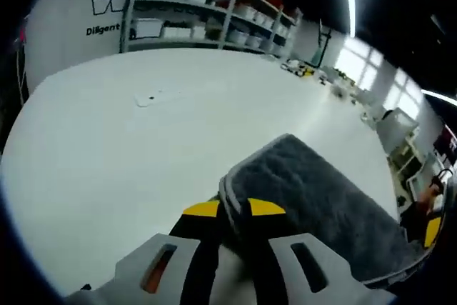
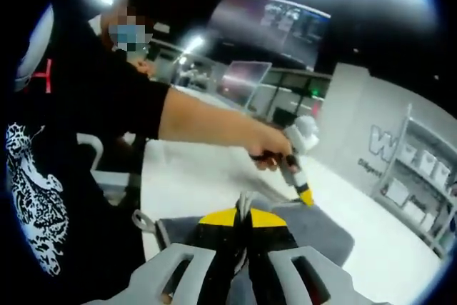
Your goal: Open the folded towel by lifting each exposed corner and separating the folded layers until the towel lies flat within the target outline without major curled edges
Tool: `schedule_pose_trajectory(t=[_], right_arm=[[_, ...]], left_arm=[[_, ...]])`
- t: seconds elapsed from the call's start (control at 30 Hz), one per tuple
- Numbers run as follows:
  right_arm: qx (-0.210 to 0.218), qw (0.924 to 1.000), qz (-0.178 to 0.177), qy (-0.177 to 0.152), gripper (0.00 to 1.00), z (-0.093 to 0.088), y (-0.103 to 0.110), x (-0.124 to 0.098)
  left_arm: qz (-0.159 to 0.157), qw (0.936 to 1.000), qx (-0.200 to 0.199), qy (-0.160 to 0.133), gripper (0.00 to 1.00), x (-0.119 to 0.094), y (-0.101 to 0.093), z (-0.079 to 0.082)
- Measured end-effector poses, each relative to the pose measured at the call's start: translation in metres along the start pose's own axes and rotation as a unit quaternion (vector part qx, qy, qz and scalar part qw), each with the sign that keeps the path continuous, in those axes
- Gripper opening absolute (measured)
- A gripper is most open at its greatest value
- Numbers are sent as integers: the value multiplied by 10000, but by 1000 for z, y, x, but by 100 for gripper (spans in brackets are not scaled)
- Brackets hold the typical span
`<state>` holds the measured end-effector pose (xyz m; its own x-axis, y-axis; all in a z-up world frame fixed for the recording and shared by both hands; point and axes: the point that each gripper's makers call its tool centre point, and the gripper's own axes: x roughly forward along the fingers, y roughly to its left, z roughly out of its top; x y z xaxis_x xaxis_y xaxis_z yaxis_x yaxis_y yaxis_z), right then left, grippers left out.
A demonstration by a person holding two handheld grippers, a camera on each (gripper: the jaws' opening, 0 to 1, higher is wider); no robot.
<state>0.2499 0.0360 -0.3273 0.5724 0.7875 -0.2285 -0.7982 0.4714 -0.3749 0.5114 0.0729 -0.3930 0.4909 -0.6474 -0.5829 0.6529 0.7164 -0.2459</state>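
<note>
A grey towel (image 1: 325,198) lies folded on the white table (image 1: 143,148). In the left gripper view my left gripper (image 1: 234,209) is shut on the towel's near corner, and the pale hem stands up between the yellow tips. At the towel's far end a yellow tip of the right gripper (image 1: 432,230) shows. In the right gripper view my right gripper (image 2: 243,218) is shut on a raised edge of the towel (image 2: 325,230). Beyond it a person's hand holds the left gripper (image 2: 305,196), tip down on the towel's far edge.
Shelves with white bins (image 1: 207,12) stand past the table's far side. Small items (image 1: 146,99) lie on the table far from the towel. The person's arm and black shirt (image 2: 78,141) take up the left of the right gripper view.
</note>
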Motion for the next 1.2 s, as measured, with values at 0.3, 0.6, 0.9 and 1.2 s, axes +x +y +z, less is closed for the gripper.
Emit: schedule_pose_trajectory(t=[0.3, 0.6, 0.9, 1.2], right_arm=[[99, 9999, -62, -72, 0, 1, -4, -7], [414, 9976, -480, -280, 0, 6, -33, -39], [681, 9863, -1493, -171, 0, -14, -79, -95], [1025, 9674, -2295, -296, 0, -45, -102, -143]], left_arm=[[-171, 9998, -49, -77, 4, -7, -11, 15], [-724, 9961, -332, -376, 3, -10, -47, 56], [-1692, 9766, -946, -934, 3, -1, -107, 114], [-1803, 9763, -861, -829, 3, 49, -148, 135]])
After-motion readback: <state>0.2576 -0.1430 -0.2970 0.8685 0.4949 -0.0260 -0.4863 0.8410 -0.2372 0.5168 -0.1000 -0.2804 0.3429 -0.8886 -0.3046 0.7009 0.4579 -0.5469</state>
